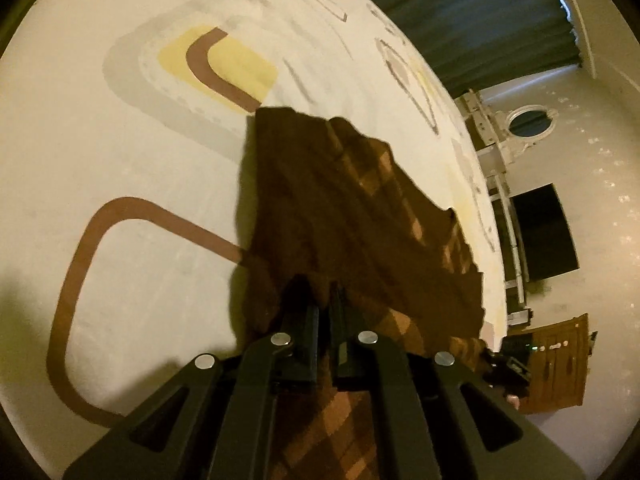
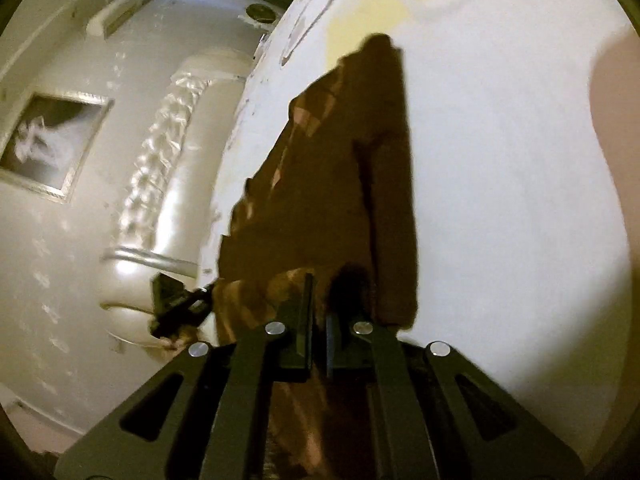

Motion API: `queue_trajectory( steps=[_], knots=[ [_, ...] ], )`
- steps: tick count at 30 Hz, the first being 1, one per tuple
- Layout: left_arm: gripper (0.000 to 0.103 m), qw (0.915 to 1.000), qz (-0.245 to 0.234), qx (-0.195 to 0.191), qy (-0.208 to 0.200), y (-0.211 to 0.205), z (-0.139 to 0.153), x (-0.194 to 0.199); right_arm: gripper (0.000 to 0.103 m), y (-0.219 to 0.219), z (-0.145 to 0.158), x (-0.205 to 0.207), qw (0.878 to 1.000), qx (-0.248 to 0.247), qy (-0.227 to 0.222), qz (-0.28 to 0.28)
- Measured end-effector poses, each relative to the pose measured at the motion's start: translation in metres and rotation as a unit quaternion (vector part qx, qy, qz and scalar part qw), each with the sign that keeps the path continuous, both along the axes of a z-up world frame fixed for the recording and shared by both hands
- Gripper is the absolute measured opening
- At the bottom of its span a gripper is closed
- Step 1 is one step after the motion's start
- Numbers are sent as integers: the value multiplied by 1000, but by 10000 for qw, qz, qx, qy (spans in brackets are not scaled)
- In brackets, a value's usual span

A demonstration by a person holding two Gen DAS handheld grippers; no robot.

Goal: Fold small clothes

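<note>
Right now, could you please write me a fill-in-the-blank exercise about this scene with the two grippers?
1. Both grippers hold the same brown ____ cloth.
2. The left gripper has its jaws ____ on it.
3. The cloth lies partly on a cream sheet printed with brown and ____ shapes.

Missing words: checked; shut; yellow

walls: pale, patterned | curtain [image 1: 472, 20]: dark green | oval mirror [image 1: 530, 120] w/ white frame | framed pic [image 2: 52, 144] | tufted headboard [image 2: 160, 152] | light: dim, warm
</note>
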State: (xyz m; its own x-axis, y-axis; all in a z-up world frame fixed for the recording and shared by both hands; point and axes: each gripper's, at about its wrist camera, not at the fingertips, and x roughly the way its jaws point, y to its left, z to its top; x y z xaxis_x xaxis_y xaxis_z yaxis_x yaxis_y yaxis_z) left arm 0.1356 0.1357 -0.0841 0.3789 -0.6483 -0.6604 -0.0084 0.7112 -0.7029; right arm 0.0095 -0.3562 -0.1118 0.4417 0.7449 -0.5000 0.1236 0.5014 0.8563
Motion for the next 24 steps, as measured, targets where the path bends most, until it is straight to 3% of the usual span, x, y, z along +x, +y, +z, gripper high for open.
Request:
queue_trajectory(
  steps=[1, 2, 3, 5, 8, 14, 17, 20, 24],
  knots=[
    [7, 9999, -31, -82, -55, 4, 4, -5, 11, -3, 2, -4, 10000, 63, -20, -29],
    [15, 9999, -48, -90, -106, 9, 7, -10, 21, -5, 6, -6, 10000, 51, -59, -39],
    [31, 9998, -61, -75, -166, 14, 11, -16, 30, -9, 13, -12, 9999, 13, -122, -37],
    [43, 9995, -82, -28, -306, 25, 18, -33, 35, -16, 23, -23, 9998, -5, -174, -38],
    [44, 9993, -225, 37, -285, 38, 17, -67, 38, -30, 40, -51, 9994, -217, -231, 159],
    [44, 9971, -683, 328, 37, 41, -7, -128, 41, -32, 45, -102, 9964, -477, -117, 690],
    [44, 9959, -838, 280, 194, 33, -19, -135, 48, -29, 35, -119, 9950, -486, 47, 867],
    [45, 9941, -958, 347, 383, 22, -28, -134, 48, -18, 20, -126, 9931, -546, 248, 1009],
    [60, 9926, -1096, 400, 349, 16, -26, -133, 48, -9, 11, -125, 9914, -565, 362, 1128]
  ],
)
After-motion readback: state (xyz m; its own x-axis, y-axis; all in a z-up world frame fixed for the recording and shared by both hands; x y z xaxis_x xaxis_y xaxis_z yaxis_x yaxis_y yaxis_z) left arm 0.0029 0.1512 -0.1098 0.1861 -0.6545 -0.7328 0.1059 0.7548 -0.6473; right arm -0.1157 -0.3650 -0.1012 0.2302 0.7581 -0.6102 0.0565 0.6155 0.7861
